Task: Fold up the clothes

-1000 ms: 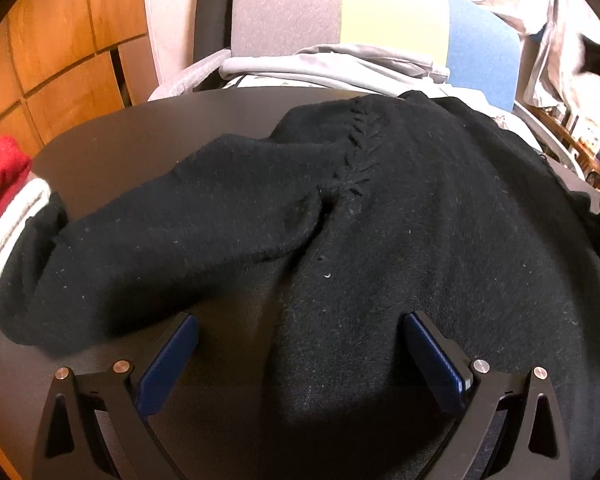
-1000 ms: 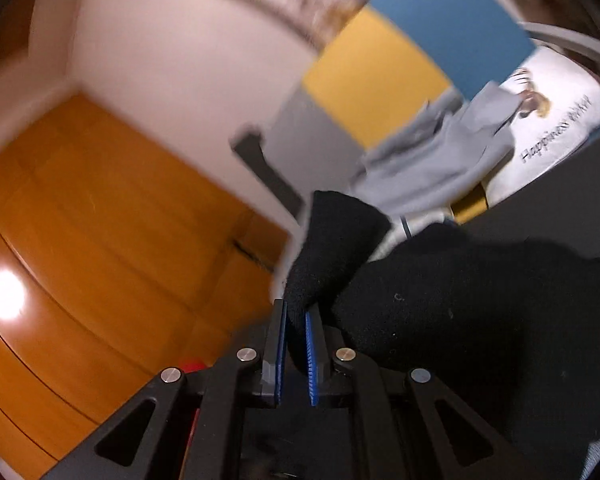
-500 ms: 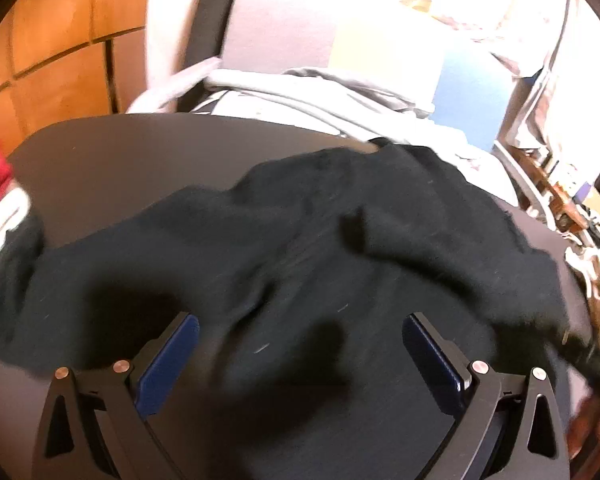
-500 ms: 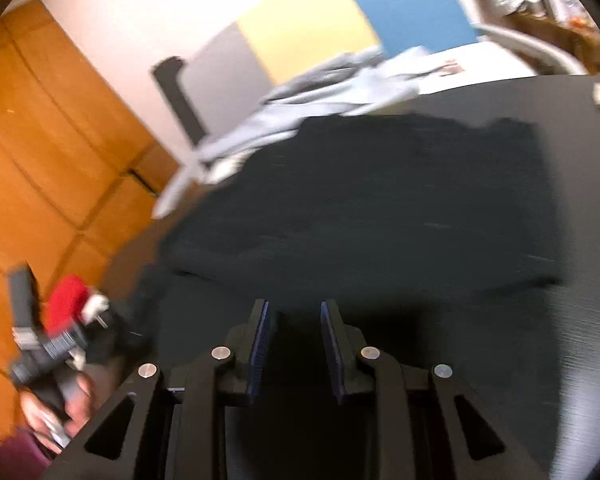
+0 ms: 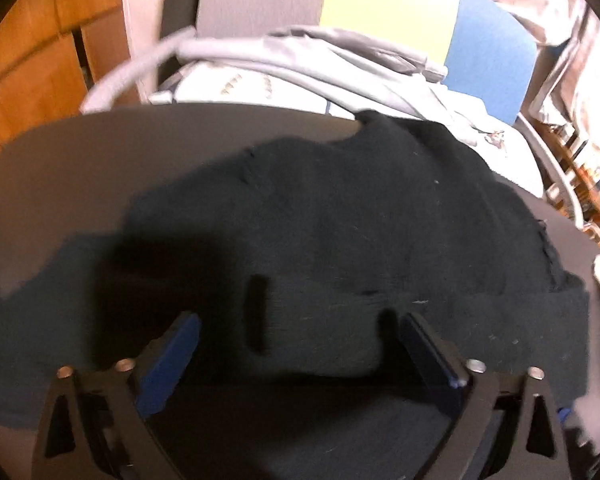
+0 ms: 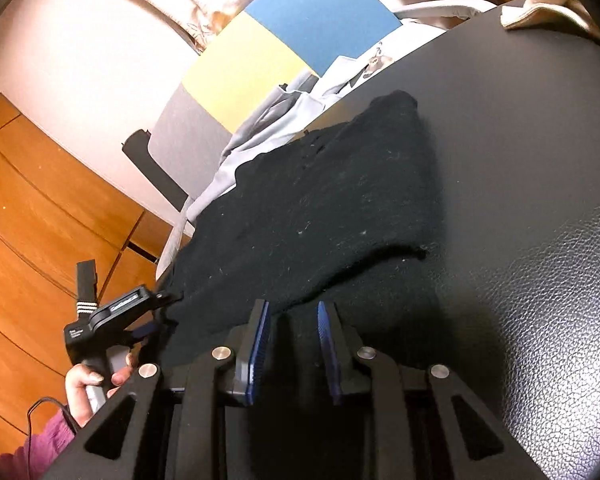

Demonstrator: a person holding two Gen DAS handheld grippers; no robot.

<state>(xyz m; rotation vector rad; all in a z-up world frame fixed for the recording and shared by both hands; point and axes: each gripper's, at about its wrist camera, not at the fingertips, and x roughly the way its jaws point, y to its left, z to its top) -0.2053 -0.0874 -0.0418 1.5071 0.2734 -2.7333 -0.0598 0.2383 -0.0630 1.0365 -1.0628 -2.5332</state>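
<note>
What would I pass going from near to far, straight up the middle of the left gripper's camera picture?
Left gripper, its blue fingers wide open → black sweater spread flat → bare dark table → grey garment heaped on the seat → chair back in grey, yellow and blue panels.

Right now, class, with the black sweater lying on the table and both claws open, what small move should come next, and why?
Probably close the right claw on the near edge of the sweater. Its jaws stand slightly apart with that edge just ahead, and the sweater lies spread on the table, unheld. The left claw hangs wide open over the cloth, so a grip is needed before any fold.
</note>
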